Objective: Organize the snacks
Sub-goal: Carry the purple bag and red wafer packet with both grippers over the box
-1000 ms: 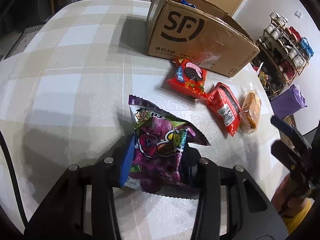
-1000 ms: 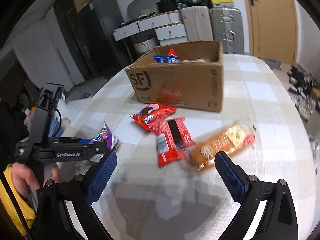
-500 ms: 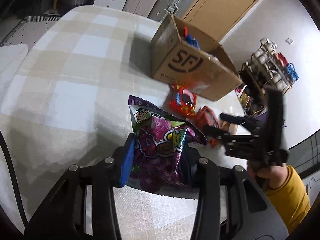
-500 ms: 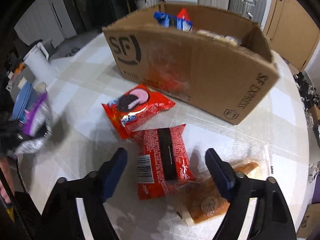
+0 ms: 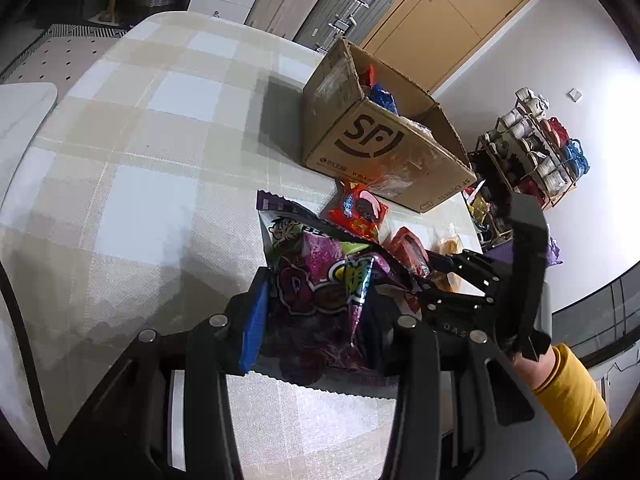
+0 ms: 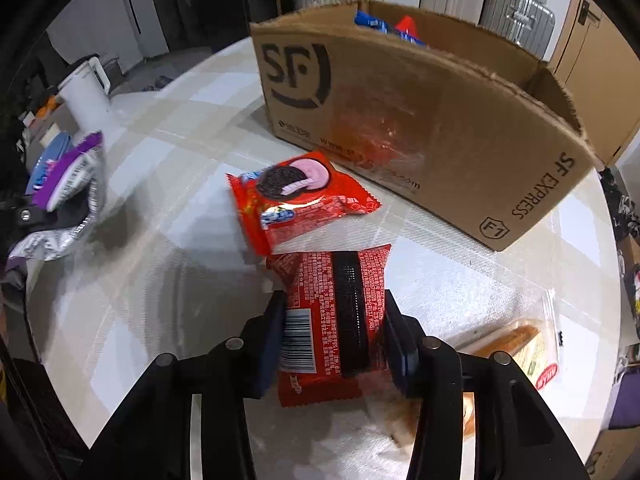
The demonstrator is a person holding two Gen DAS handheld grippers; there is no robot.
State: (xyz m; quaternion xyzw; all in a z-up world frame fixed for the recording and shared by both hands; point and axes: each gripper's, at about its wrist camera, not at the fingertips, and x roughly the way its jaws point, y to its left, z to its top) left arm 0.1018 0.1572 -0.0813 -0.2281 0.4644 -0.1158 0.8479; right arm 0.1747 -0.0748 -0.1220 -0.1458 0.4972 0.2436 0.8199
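The table (image 5: 132, 152), covered in a pale checked cloth, carries everything here. Largest on it is the open cardboard box (image 6: 432, 128), printed SF, standing toward the far edge with blue and red packets showing inside over its rim. Just in front of the box lies the red cookie pack (image 6: 298, 196), flat on the cloth, one corner close to the box wall. Nearer the front edge lies the red wrapped snack (image 6: 332, 320), barcode side up, its far end just beside the cookie pack. The right gripper (image 6: 332, 340) has its fingers (image 6: 272, 336) closed in against both long sides of this snack, which sits on the table between them. To its right, by the table's right edge, rests an orange snack in clear wrap (image 6: 516, 344), partly hidden behind the gripper. The purple snack bag (image 5: 320, 280) is pinched between the fingers (image 5: 254, 320) of the left gripper (image 5: 316, 320), held above the table's left side.
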